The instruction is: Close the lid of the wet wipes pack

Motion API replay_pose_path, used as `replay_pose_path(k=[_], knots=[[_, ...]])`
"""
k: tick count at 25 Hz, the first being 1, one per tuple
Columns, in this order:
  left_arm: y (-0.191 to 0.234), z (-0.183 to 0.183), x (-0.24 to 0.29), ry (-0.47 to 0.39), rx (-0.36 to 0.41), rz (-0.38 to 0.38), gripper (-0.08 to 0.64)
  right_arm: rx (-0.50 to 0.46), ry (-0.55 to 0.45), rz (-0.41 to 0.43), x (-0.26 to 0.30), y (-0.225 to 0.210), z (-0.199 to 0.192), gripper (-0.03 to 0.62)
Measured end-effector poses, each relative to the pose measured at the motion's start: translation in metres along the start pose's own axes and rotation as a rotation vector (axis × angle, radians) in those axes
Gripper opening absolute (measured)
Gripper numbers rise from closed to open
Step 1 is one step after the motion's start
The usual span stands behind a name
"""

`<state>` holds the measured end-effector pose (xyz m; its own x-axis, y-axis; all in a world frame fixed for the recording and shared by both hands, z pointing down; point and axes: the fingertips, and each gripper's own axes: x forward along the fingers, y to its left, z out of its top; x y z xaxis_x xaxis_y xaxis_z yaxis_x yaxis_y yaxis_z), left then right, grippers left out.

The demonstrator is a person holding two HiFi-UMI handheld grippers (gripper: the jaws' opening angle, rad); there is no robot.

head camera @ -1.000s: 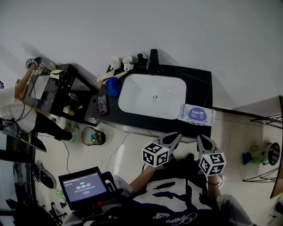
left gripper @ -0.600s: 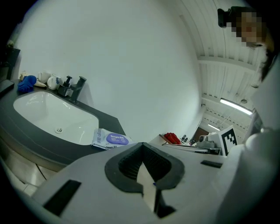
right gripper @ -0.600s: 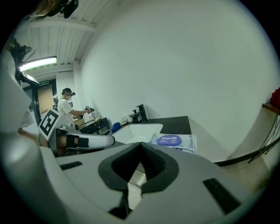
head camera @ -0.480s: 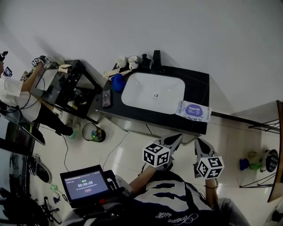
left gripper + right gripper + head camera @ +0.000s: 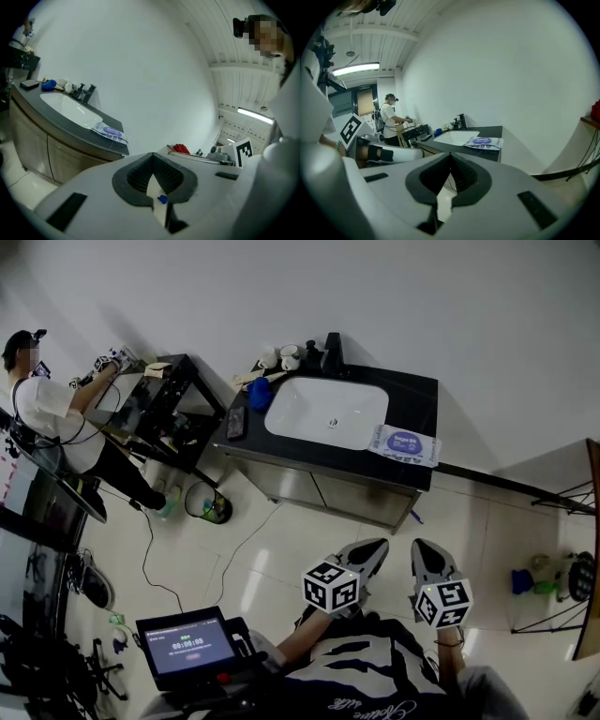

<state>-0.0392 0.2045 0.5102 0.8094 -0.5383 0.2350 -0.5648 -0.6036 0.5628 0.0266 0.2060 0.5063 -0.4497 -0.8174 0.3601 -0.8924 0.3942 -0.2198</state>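
The wet wipes pack (image 5: 405, 444), white with a purple oval label, lies flat on the dark counter (image 5: 424, 390) to the right of the basin. It also shows small in the left gripper view (image 5: 110, 132) and the right gripper view (image 5: 483, 141). At this distance I cannot tell how its lid stands. My left gripper (image 5: 372, 547) and right gripper (image 5: 420, 547) are held side by side over the floor, well short of the vanity. Both point toward it, and both are shut with nothing between the jaws.
A white basin (image 5: 328, 413) and a black faucet (image 5: 330, 351) sit in the counter, with cups (image 5: 279, 357), a blue object (image 5: 259, 395) and a phone (image 5: 236, 423) at its left end. A bin (image 5: 206, 505) stands on the floor. Another person (image 5: 47, 413) works at a black table on the left. A screen (image 5: 186, 643) is near me.
The vanity has drawn away and sits higher and smaller in view, so I have backed off from it. Both grippers stay shut and empty, side by side.
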Motion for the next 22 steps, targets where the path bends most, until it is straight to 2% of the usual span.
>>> replay_pose_path(k=[5, 9, 16, 22], knots=[[-0.046, -0.044, -0.034, 0.042, 0.030, 0.033, 0.001, -0.031, -0.008, 0.021, -0.054, 0.026, -0.015, -0.005], [-0.050, -0.044, -0.040, 0.038, 0.053, 0.025, 0.002, -0.005, -0.030, 0.019, -0.059, 0.035, -0.021, -0.005], [-0.060, -0.037, -0.036, 0.006, 0.045, -0.020, 0.000, 0.036, -0.064, 0.024, -0.060, 0.038, -0.026, -0.005], [-0.048, -0.043, -0.048, 0.003, 0.043, -0.003, 0.001, 0.044, -0.078, 0.048, -0.048, 0.048, -0.026, -0.005]])
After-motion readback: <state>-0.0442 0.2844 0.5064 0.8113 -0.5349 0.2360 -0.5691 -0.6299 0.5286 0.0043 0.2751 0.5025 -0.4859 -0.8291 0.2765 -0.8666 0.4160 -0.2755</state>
